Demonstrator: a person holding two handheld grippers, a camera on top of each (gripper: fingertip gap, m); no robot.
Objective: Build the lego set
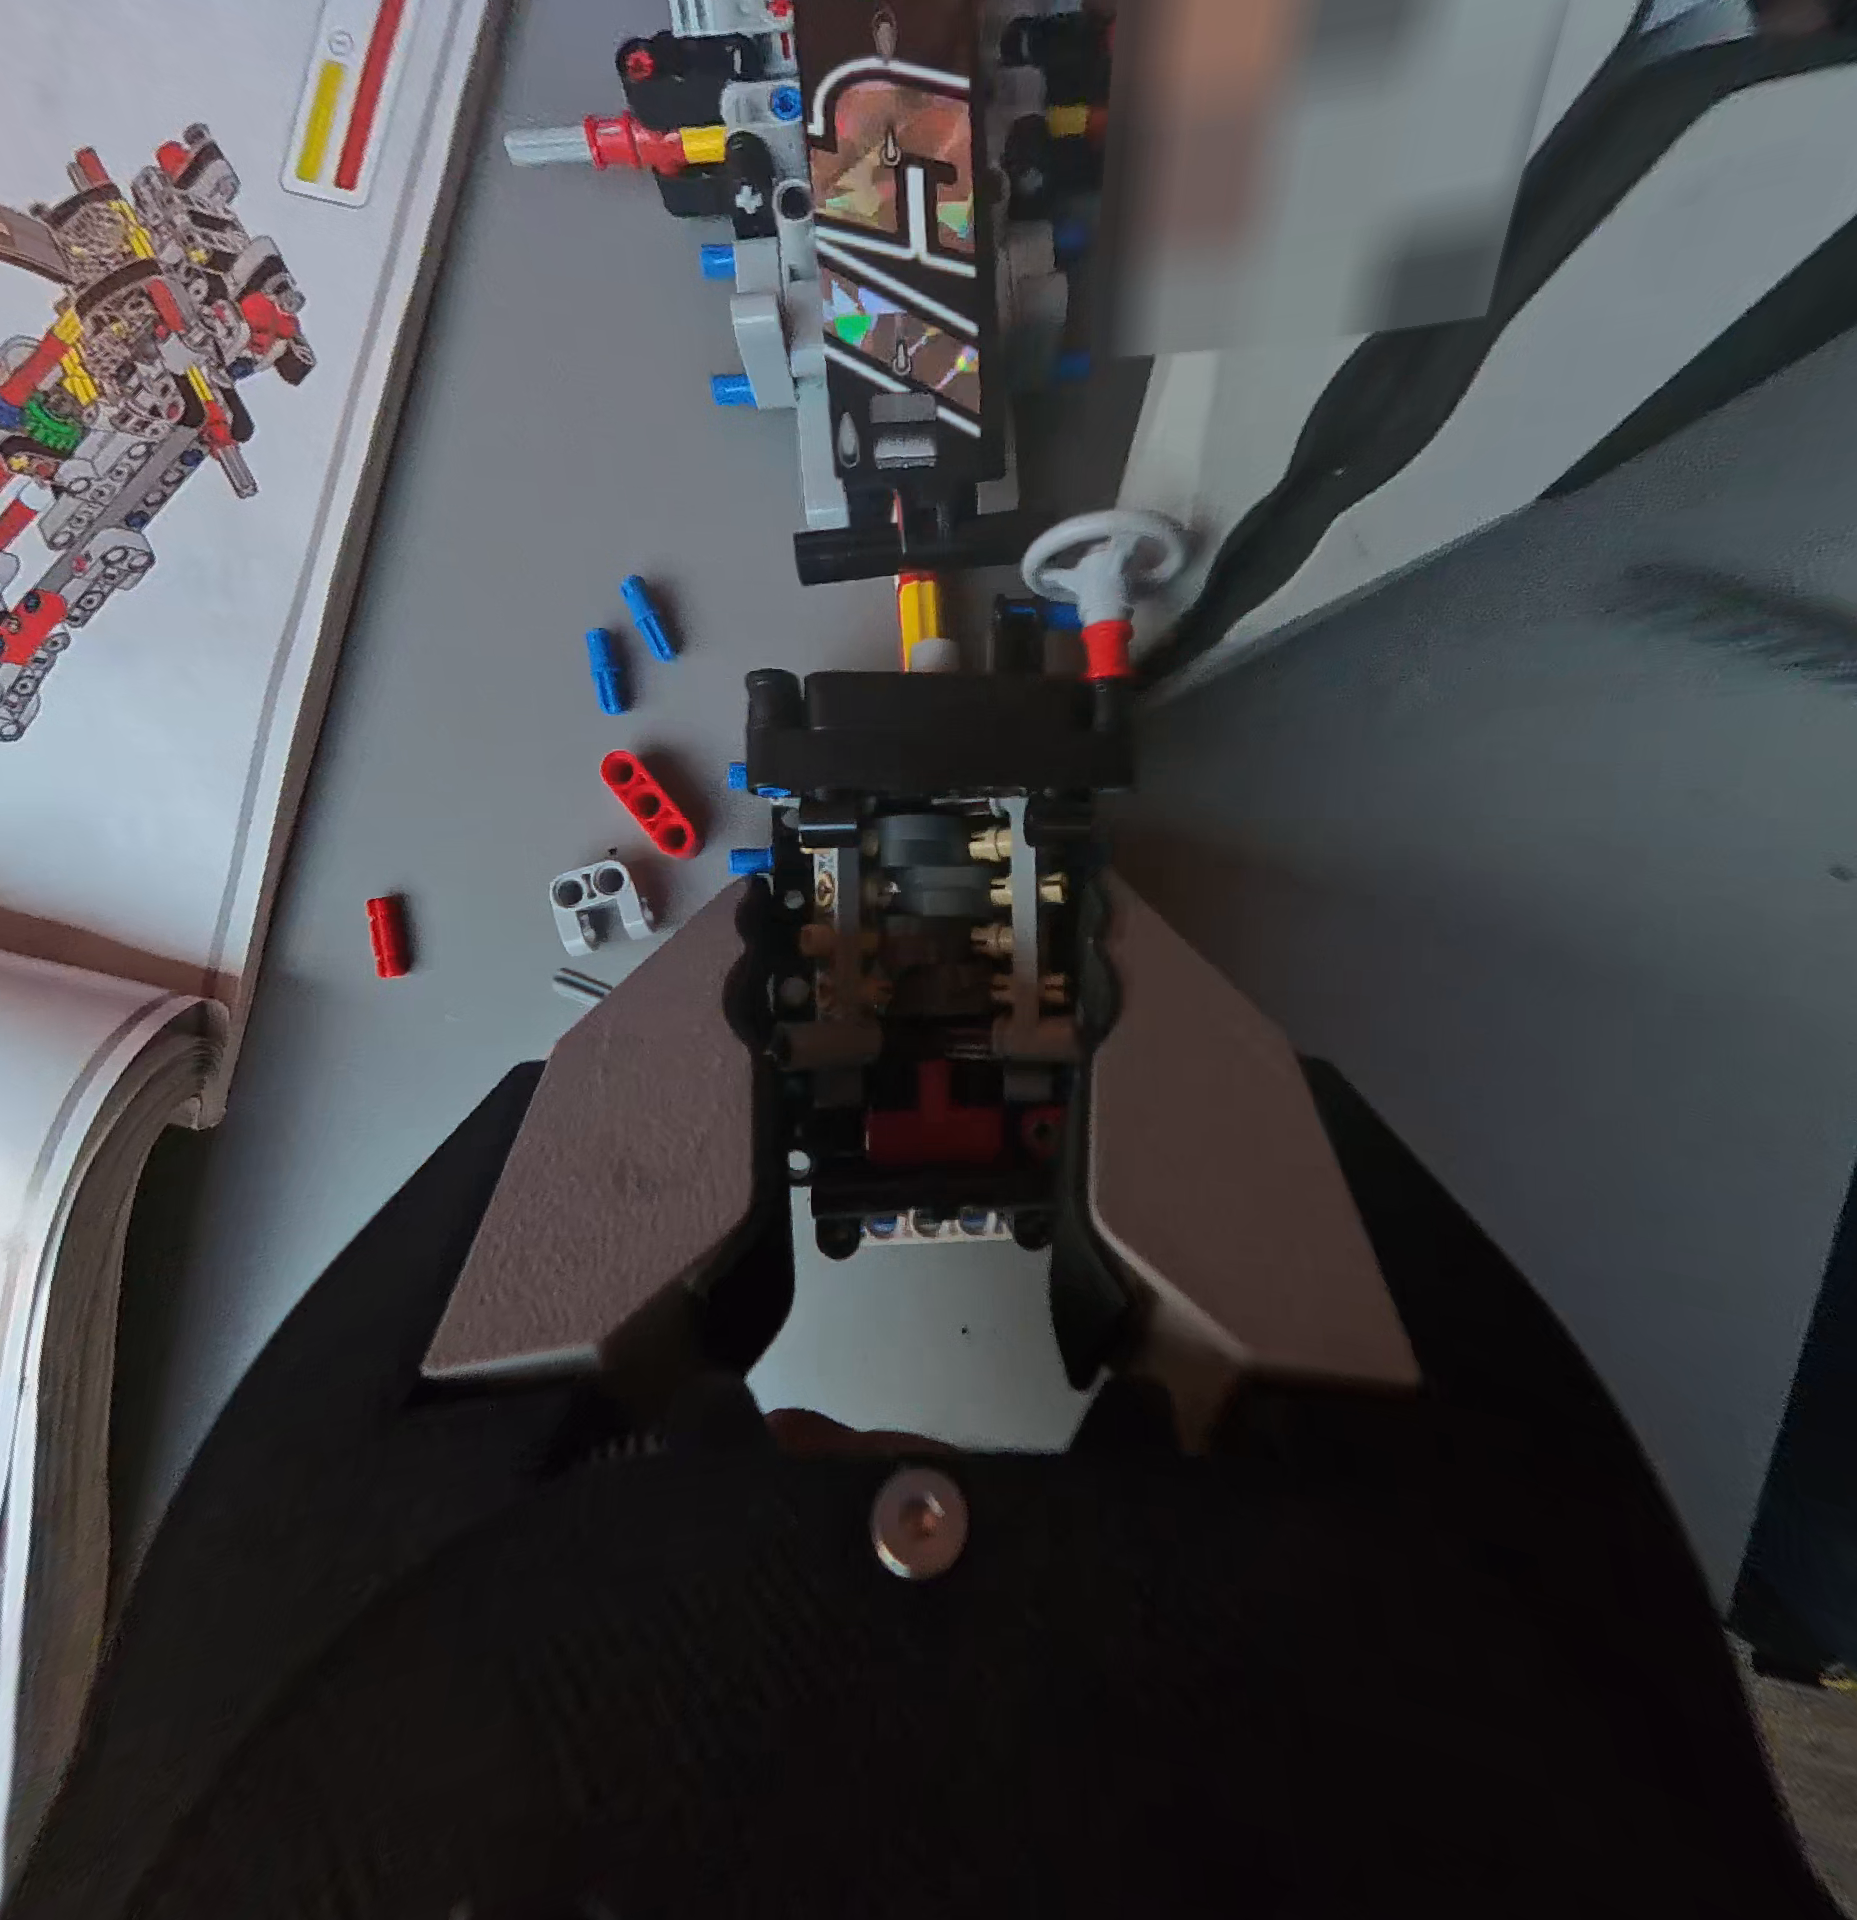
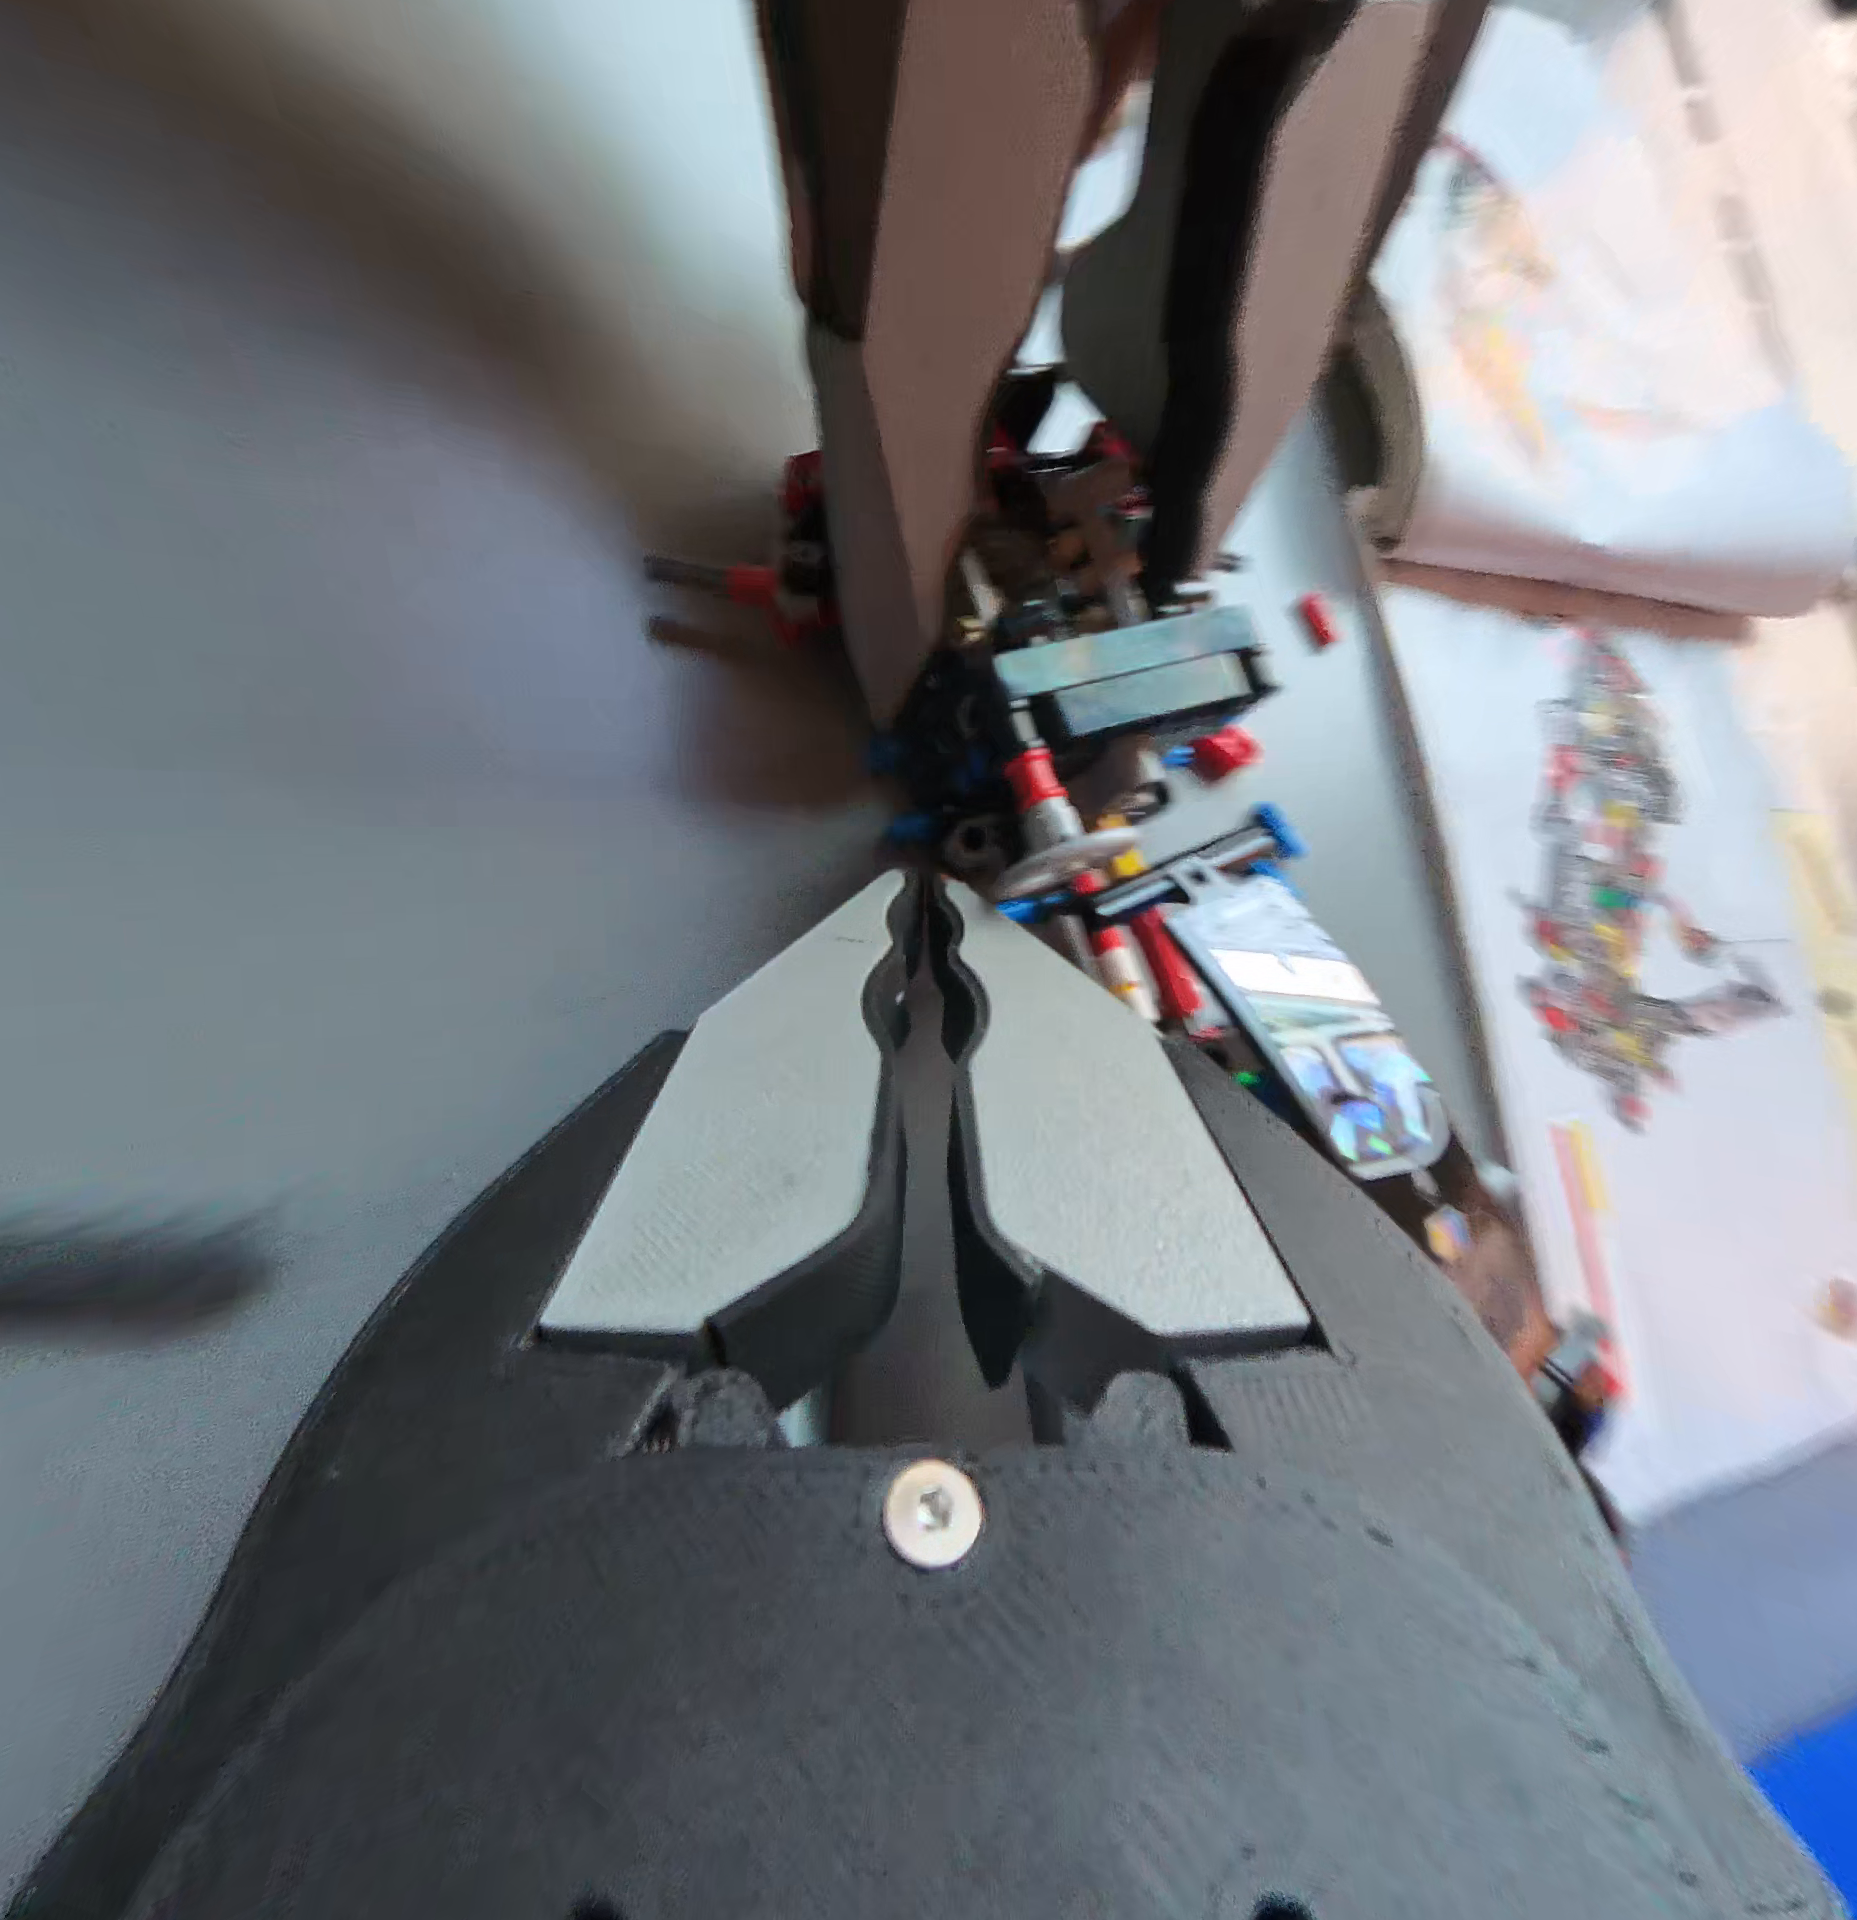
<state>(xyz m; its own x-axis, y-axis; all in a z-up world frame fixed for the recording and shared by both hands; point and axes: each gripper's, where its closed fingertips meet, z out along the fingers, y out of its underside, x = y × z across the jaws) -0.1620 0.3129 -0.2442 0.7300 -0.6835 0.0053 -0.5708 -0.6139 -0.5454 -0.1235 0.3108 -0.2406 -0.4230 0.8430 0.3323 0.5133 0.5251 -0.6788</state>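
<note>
The left claw (image 1: 924, 935) grips a black brick-built model (image 1: 929, 914) on the grey table (image 1: 508, 623), both pads pressing its sides; it carries a grey steering wheel (image 1: 1106, 556). The right claw (image 2: 926, 894) is closed and bare, beside the model.

The left gripper (image 1: 922, 935) clamps a black brick model (image 1: 929, 966); loose red beam (image 1: 649, 802) lies left of its fingertips.
</note>
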